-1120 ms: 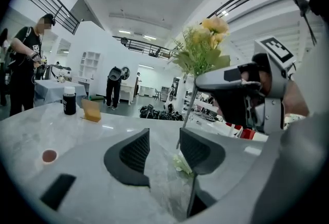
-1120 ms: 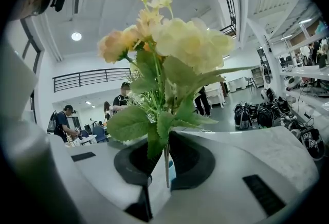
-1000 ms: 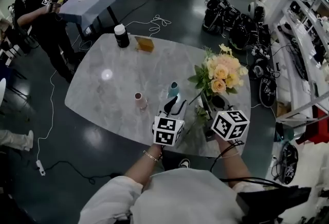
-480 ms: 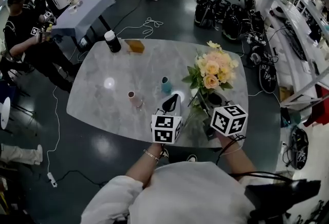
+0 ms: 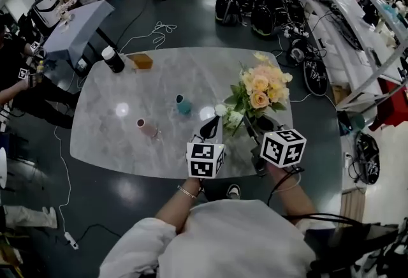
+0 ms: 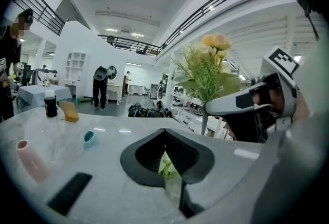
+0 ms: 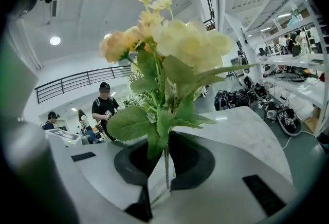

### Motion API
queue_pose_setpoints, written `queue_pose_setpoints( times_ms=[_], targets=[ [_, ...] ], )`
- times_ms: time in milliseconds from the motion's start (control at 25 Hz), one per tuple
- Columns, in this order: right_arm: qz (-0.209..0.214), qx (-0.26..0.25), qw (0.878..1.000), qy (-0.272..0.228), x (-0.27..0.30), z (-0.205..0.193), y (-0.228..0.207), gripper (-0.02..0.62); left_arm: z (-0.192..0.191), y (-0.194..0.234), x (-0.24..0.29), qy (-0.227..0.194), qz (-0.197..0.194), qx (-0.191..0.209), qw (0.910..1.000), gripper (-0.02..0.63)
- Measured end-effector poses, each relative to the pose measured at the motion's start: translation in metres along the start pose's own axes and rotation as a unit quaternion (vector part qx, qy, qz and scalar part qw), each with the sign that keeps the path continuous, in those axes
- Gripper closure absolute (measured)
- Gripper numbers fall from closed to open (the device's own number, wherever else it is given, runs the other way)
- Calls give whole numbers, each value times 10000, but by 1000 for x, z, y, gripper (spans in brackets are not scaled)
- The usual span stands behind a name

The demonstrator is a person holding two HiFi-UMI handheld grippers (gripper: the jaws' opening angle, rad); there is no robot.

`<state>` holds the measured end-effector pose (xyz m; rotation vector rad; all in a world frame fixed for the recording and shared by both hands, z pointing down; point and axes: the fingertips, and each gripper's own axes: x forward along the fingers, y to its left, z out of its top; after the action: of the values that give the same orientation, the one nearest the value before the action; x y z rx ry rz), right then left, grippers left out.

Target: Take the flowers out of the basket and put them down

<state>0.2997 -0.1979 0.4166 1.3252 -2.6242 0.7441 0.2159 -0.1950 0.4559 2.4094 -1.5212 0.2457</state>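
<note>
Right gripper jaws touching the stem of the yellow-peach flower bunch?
Touching. The right gripper view shows the right gripper closed on the thin green stem of the yellow-peach flower bunch.

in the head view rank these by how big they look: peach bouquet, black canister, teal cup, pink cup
1. peach bouquet
2. black canister
3. pink cup and teal cup: too alike to rank

We are seeing only a green sprig pinched in the left gripper, too little of it showing to name. The right gripper is gripping the flowers, and in the head view its cube is covering their stem ends. A person is being cropped at the left edge.
</note>
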Motion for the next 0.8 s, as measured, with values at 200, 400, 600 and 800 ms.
queue_pose_setpoints(
  times_ms=[200,400,600,800],
  targets=[
    [-321,268,9990,140,-20,-15,-30,558,-12,-27,18,197,-274,8,9994,595],
    [-532,534,9963,425,-31,-42,-53,558,-35,-48,30,451,-459,-47,9979,597],
    [-614,816,9926,659,-39,-69,-74,560,-64,-69,41,722,-574,-82,9957,597],
    [-593,1002,9886,951,-41,-91,-90,560,-84,-83,50,944,-581,-127,9938,597]
  ],
)
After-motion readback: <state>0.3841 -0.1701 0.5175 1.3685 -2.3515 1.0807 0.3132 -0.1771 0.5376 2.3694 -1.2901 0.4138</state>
